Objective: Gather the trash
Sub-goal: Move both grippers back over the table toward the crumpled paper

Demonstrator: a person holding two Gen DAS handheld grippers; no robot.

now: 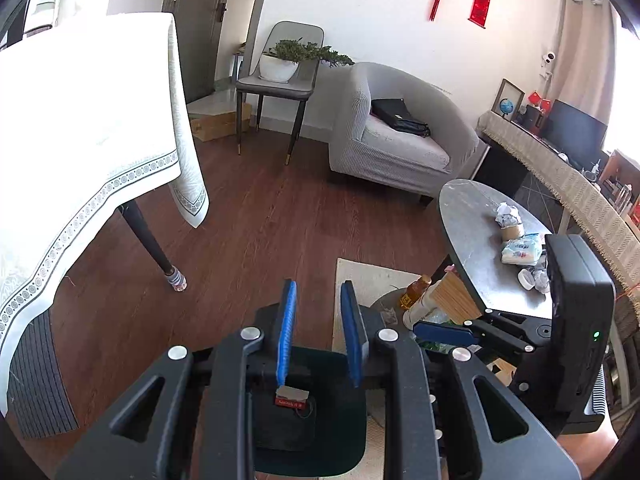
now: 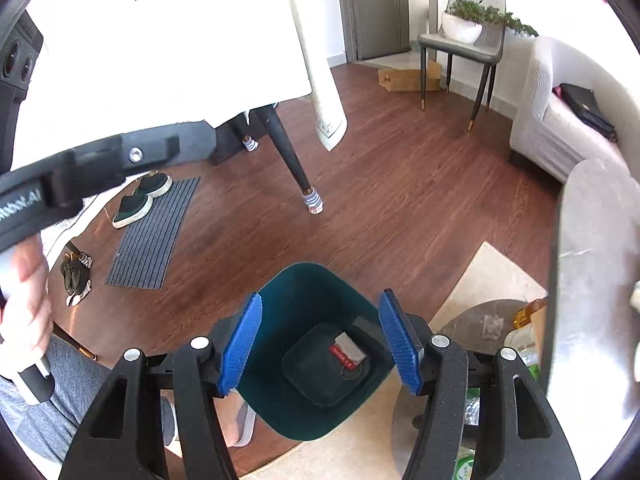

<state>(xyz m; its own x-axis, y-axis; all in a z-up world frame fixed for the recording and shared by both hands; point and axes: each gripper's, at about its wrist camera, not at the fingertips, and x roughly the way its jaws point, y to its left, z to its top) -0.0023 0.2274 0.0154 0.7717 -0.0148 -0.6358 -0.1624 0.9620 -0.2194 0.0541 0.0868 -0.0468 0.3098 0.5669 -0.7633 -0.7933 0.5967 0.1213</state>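
Both grippers hang over the dark green bin (image 2: 320,344), jaws apart and holding nothing: the right gripper (image 2: 320,340) spread wide, the left gripper (image 1: 318,332) narrower. Directly below the right gripper's fingers, on the bin floor, lies one small grey-and-red packet (image 2: 349,354), so that piece looks already dropped in.

What remains lies to the right of both tools and higher up, on the grey oval table (image 1: 472,216). From the left gripper, nearest are a white cap (image 1: 526,279) and a clear crinkled scrap beside it, then a blue-and-white tissue pack (image 1: 520,251), a tan tape roll (image 1: 512,231), and farthest a crumpled paper ball (image 1: 507,213). The row runs away along the table's length. The right gripper is probably the nearer tool; in its own view the table edge is a blur at far right.

Between bin and tabletop stands a lower round shelf with an amber bottle (image 1: 416,291) and a wooden box (image 1: 456,296), which a swing across must clear.
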